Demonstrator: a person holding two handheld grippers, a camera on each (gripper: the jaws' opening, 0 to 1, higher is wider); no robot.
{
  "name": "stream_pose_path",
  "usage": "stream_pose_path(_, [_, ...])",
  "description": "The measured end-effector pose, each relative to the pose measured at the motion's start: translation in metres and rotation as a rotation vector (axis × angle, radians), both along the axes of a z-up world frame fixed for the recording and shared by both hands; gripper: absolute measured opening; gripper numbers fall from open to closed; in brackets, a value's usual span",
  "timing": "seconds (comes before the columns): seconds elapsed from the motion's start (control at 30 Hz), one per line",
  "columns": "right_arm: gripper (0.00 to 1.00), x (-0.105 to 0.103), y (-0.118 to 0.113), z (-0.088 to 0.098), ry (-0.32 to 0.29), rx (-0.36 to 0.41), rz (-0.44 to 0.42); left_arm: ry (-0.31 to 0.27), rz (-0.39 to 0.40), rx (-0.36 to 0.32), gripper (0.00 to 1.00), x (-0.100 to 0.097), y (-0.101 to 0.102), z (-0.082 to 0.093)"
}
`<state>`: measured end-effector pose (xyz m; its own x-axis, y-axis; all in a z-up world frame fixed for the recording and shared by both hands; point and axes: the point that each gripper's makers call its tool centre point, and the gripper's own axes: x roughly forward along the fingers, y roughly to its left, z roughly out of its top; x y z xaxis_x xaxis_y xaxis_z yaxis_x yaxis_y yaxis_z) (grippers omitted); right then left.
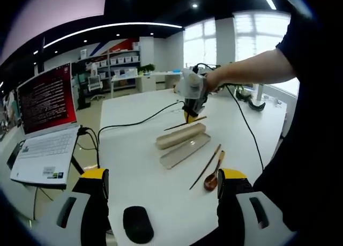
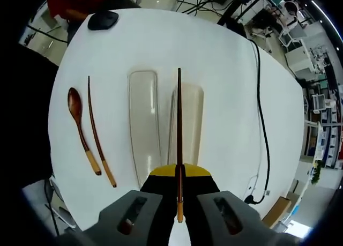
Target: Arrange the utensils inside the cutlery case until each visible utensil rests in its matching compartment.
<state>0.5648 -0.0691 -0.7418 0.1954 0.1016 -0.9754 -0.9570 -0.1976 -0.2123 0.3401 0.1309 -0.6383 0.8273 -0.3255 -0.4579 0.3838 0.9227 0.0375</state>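
The beige cutlery case lies open on the white table as two long halves, a taller one (image 1: 180, 135) (image 2: 188, 117) and a flatter one (image 1: 185, 150) (image 2: 143, 123). My right gripper (image 2: 179, 176) (image 1: 192, 93) is shut on a dark wooden chopstick (image 2: 179, 123) (image 1: 185, 124), which hangs over the taller half. A second chopstick (image 2: 99, 133) (image 1: 205, 166) and a wooden spoon (image 2: 80, 128) (image 1: 214, 173) lie side by side on the table next to the flatter half. My left gripper (image 1: 164, 181) stands open near the table edge, holding nothing.
A black mouse (image 1: 138, 224) (image 2: 103, 20) sits near my left gripper. An open laptop (image 1: 45, 128) stands beyond the table's left side. A black cable (image 1: 139, 120) (image 2: 262, 112) runs across the table behind the case. A person's arm (image 1: 252, 66) holds the right gripper.
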Motion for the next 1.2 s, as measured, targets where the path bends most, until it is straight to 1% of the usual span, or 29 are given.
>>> stream_pose_path(0.2, [0.00,0.003,-0.001,-0.004,0.006,-0.001,-0.003,0.001,0.008,0.001,0.86,0.001,0.001,0.000])
stream_pose_path(0.37, [0.00,0.004,-0.001,-0.008,0.015,0.000,-0.004,0.011,0.010,0.005,0.86,0.001,0.002,-0.004])
stream_pose_path(0.63, [0.00,0.004,0.001,-0.014,0.026,-0.005,-0.004,0.023,0.020,0.000,0.85,0.000,-0.003,-0.006])
stream_pose_path(0.9, [0.00,0.008,0.003,-0.018,0.034,-0.001,-0.001,0.026,0.027,-0.009,0.86,0.004,-0.009,-0.004])
stream_pose_path(0.93, [0.00,0.007,0.002,-0.020,0.040,-0.008,0.002,0.025,0.030,-0.011,0.86,0.005,-0.008,-0.005])
stream_pose_path(1.0, [0.00,0.008,0.003,-0.021,0.041,-0.008,-0.002,0.006,0.054,-0.031,0.87,0.009,-0.005,-0.002])
stream_pose_path(1.03, [0.00,0.009,0.003,-0.022,0.043,-0.008,-0.004,0.010,0.052,-0.040,0.87,0.010,-0.005,-0.001])
stream_pose_path(1.1, [0.00,0.010,0.004,-0.023,0.043,-0.007,-0.007,0.014,0.052,-0.025,0.87,0.012,-0.001,-0.003])
stream_pose_path(1.2, [0.00,0.012,0.005,-0.026,0.045,-0.008,-0.007,0.016,0.046,-0.022,0.87,0.014,-0.001,-0.002])
